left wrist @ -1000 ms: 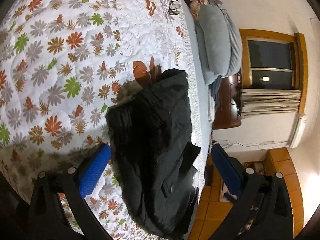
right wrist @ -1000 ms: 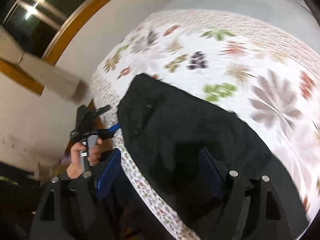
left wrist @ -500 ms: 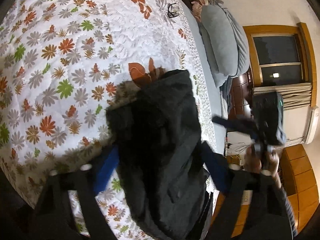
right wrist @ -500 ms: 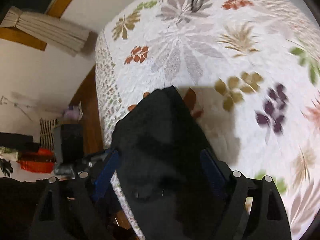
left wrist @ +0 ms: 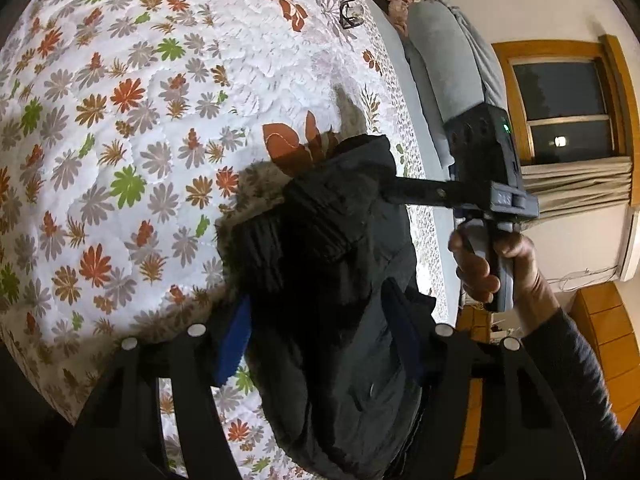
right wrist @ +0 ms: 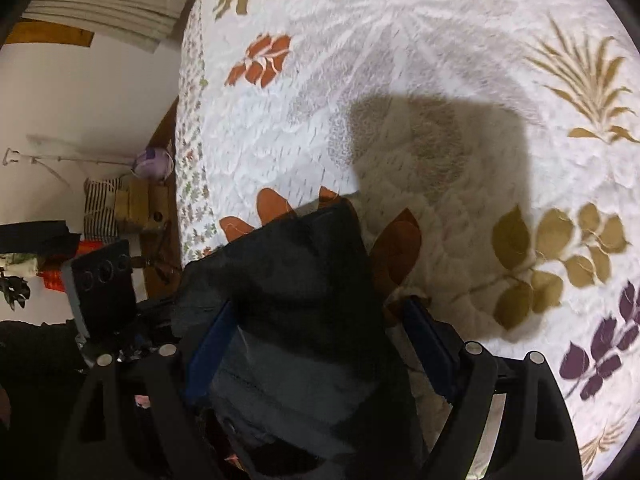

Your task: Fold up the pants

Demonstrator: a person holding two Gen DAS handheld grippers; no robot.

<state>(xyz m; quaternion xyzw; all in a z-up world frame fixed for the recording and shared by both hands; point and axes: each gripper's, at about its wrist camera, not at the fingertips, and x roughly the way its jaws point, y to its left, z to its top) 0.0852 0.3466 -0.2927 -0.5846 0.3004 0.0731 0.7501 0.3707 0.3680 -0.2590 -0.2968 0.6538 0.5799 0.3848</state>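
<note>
Pants (left wrist: 332, 264) lie folded on the floral quilt (left wrist: 120, 120). Left gripper (left wrist: 320, 320) has just been closing around them. Right gripper (right wrist: 316, 336) straddles the cloth, jaws wide, not pressing.

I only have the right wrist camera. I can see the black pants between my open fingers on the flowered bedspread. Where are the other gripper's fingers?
Observer: The left gripper straddles the pants near the bed's edge. Its jaws have just been closing with the cloth between them. I cannot tell whether they pinch it firmly.
Operator: Is anything lying further up the bed?
Observer: A pair of glasses lies on the bedspread, well beyond the pants.
Operator: And past the glasses?
Observer: Grey pillows are piled at the far end of the bed.
</note>
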